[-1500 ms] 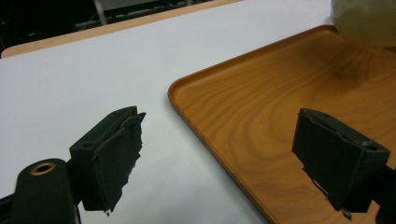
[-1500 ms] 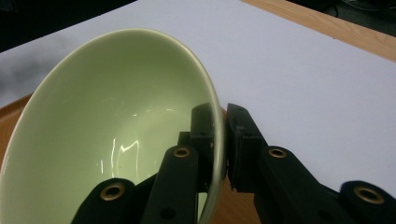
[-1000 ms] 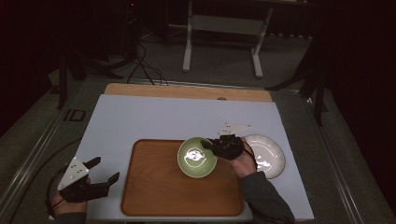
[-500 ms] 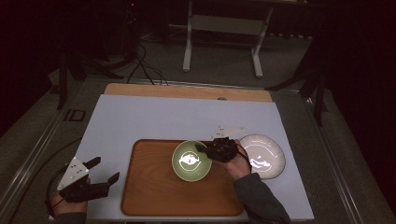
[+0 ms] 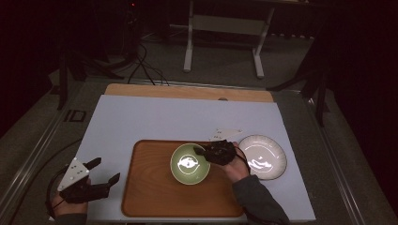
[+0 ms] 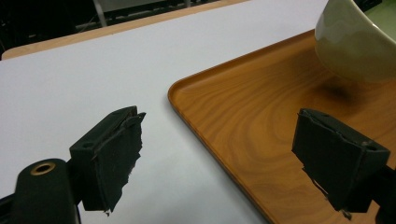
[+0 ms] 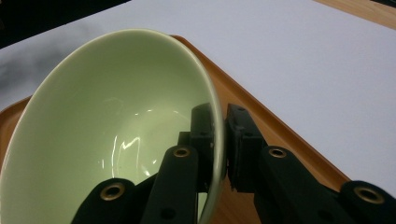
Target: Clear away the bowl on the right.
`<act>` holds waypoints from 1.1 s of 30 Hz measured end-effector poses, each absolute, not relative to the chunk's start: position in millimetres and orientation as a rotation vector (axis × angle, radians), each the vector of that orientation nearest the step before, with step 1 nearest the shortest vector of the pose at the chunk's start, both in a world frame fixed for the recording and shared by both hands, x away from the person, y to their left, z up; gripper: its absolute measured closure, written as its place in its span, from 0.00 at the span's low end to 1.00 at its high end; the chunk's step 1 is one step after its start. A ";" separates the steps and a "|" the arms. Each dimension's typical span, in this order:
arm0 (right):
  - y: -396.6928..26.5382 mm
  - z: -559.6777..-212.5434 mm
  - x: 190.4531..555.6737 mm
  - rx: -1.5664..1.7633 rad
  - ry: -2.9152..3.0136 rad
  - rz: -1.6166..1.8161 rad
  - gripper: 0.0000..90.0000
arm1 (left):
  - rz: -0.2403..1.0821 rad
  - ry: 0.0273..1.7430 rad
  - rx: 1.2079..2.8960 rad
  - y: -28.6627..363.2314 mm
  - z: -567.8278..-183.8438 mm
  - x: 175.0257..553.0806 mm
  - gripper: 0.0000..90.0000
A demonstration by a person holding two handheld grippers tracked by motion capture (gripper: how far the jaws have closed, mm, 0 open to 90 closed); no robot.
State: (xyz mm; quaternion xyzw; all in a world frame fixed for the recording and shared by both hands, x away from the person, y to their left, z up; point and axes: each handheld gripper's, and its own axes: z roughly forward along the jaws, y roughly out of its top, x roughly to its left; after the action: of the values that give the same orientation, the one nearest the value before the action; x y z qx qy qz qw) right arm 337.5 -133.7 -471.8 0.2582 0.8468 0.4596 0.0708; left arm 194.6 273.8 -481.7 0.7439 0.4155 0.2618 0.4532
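Right tongs (image 7: pixel 223 140) pinch the rim of a pale green bowl (image 7: pixel 116 126), one jaw inside the wall and one outside, with the bowl tipped over a wooden tray (image 7: pixel 289 140). From the high view, the bowl (image 5: pixel 189 163) sits over the tray's (image 5: pixel 155 197) right half, the person's right hand (image 5: pixel 234 166) just behind it. A white plate (image 5: pixel 262 157) lies on the worktop (image 5: pixel 178 117) just right of the tray. Left tongs (image 5: pixel 101 180), jaws spread wide and gripping nothing, hover beside the tray's left edge; their own view shows them (image 6: pixel 224 163) straddling the tray's rim (image 6: pixel 196 116), the bowl (image 6: pixel 355 42) well beyond.
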 end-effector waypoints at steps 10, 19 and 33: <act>-132.4 -476.7 335.8 0.778 2.557 1.376 0.91 | 0.647 1.026 1.837 273.7 -481.7 194.6 0.17; -132.3 -481.9 334.4 0.778 2.565 1.368 0.91 | 0.647 1.026 1.836 273.6 -481.9 194.8 0.17; -130.7 -490.5 331.4 0.780 2.586 1.352 0.91 | 0.649 1.027 1.836 273.8 -481.7 194.7 0.17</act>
State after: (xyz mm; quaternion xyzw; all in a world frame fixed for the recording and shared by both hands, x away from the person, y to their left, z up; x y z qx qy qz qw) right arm 331.4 -130.7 -490.5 0.2577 0.8546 0.4467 0.0606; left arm 194.7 273.8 -481.7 0.7436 0.4159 0.2628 0.4528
